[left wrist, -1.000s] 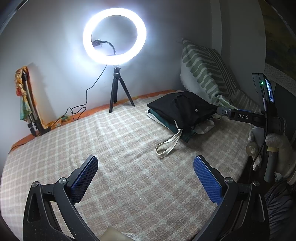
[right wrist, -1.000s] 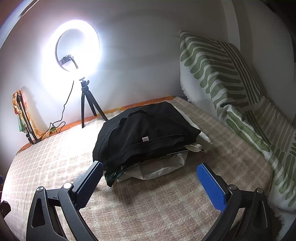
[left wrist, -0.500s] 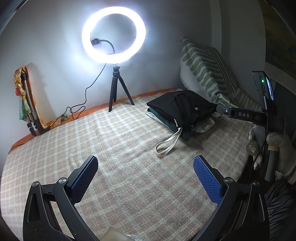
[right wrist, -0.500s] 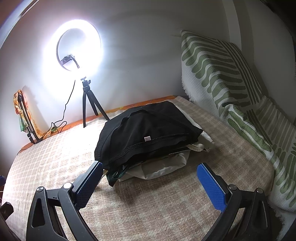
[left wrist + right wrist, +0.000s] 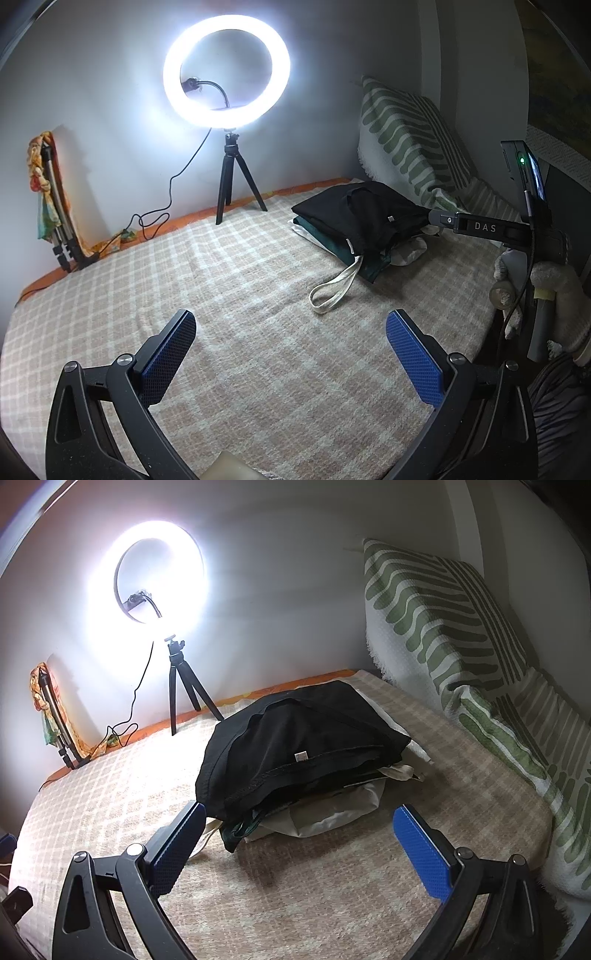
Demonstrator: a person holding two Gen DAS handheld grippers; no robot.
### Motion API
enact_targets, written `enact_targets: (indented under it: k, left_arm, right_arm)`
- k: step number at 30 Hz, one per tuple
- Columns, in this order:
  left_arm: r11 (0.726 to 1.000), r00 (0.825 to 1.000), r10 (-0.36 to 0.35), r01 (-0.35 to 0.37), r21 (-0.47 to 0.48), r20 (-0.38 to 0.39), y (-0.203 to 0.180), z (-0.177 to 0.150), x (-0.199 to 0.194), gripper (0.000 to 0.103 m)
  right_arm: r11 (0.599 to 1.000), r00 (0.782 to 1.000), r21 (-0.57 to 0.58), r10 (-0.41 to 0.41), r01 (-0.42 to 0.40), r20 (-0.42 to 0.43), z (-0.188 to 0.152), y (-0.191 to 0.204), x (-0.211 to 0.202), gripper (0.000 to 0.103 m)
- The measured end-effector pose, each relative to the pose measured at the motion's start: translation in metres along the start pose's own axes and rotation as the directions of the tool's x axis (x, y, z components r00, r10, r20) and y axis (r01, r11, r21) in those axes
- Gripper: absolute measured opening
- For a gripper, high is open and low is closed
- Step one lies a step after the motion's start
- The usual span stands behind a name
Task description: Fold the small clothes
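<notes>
A stack of folded clothes (image 5: 295, 753) lies on the checked bed cover (image 5: 332, 886), a black garment on top, dark green and white pieces under it. In the left wrist view the same stack (image 5: 362, 218) sits far right, with a cream strap loop (image 5: 332, 291) trailing from it. My right gripper (image 5: 295, 834) is open, just short of the stack's near edge, holding nothing. My left gripper (image 5: 291, 343) is open over bare cover, well left of the stack. The right tool's body (image 5: 476, 227) shows beside the stack in the left wrist view.
A lit ring light on a small tripod (image 5: 229, 177) stands at the back wall, its cable (image 5: 159, 221) trailing left. A green-striped pillow (image 5: 443, 627) leans at the right. A folded stand with a scarf (image 5: 48, 199) rests at the far left. A gloved hand (image 5: 554, 291) holds the right tool.
Both views drifted slightly. The right gripper edged a little closer to the stack. Both grippers stayed open.
</notes>
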State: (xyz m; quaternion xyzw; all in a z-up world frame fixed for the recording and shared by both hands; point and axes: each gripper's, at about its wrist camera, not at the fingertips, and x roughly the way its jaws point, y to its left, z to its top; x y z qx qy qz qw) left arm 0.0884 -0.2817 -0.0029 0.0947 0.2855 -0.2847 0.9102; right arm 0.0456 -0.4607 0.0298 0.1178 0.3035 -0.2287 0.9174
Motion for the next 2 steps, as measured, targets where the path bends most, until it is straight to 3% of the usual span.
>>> enact_targets:
  k: [2]
  left_arm:
    - [1.0, 1.0, 0.001, -0.001, 0.001, -0.002, 0.0003, -0.0006, -0.0005, 0.102]
  right_arm:
    - [1.0, 1.0, 0.0, 0.001, -0.001, 0.0, 0.0005, 0.0001, -0.0005, 0.103]
